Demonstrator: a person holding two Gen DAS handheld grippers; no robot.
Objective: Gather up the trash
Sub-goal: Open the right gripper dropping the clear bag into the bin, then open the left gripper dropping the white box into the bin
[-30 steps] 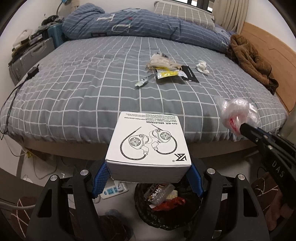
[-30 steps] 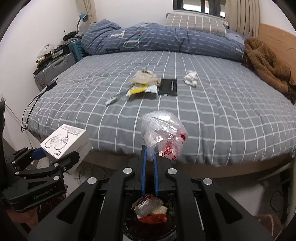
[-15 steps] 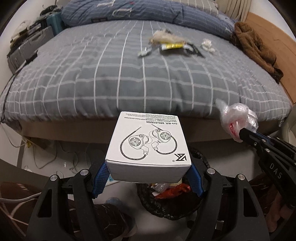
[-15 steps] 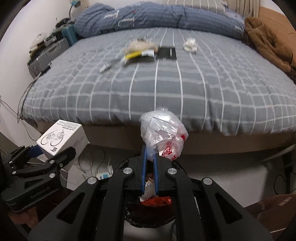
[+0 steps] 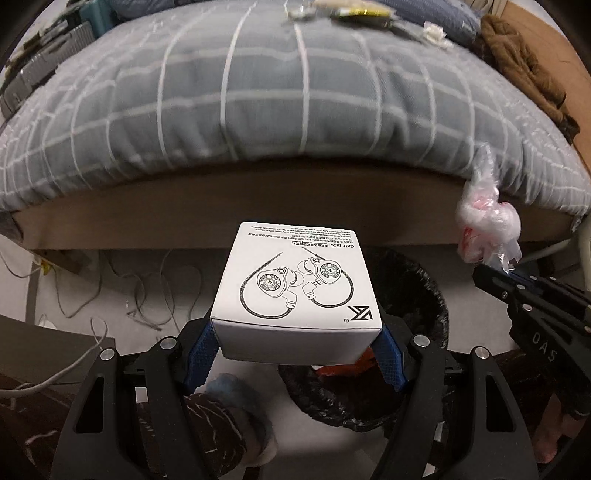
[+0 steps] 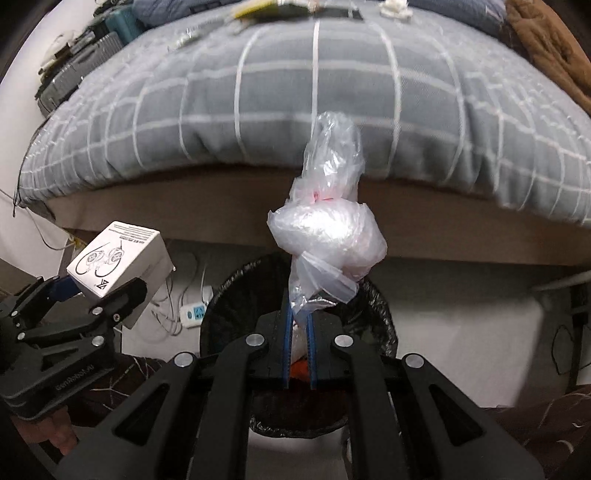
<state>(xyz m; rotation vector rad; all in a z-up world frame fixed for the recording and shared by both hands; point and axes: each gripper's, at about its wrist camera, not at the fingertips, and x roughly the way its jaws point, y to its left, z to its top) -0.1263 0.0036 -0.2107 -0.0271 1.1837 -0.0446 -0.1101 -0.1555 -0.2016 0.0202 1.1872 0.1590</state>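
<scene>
My left gripper (image 5: 295,350) is shut on a white earphone box (image 5: 297,288), held just above and left of the black-lined trash bin (image 5: 417,295). The box also shows in the right wrist view (image 6: 118,258). My right gripper (image 6: 298,332) is shut on a crumpled clear plastic bag (image 6: 325,229), directly over the trash bin (image 6: 236,291). The bag also shows at the right of the left wrist view (image 5: 487,225). Several wrappers (image 5: 365,13) and a white tissue (image 6: 395,7) lie far back on the bed.
The grey checked bed (image 5: 277,92) fills the upper view, its wooden frame (image 6: 461,236) close ahead. A power strip (image 6: 194,312) and cables (image 5: 147,291) lie on the floor left of the bin. A brown garment (image 5: 524,62) lies at the bed's right. Suitcases (image 6: 74,74) stand far left.
Both grippers have dropped lower and closer to the bed's edge, carrying the box and the bag down toward the bin. The bed top has risen out of view.
</scene>
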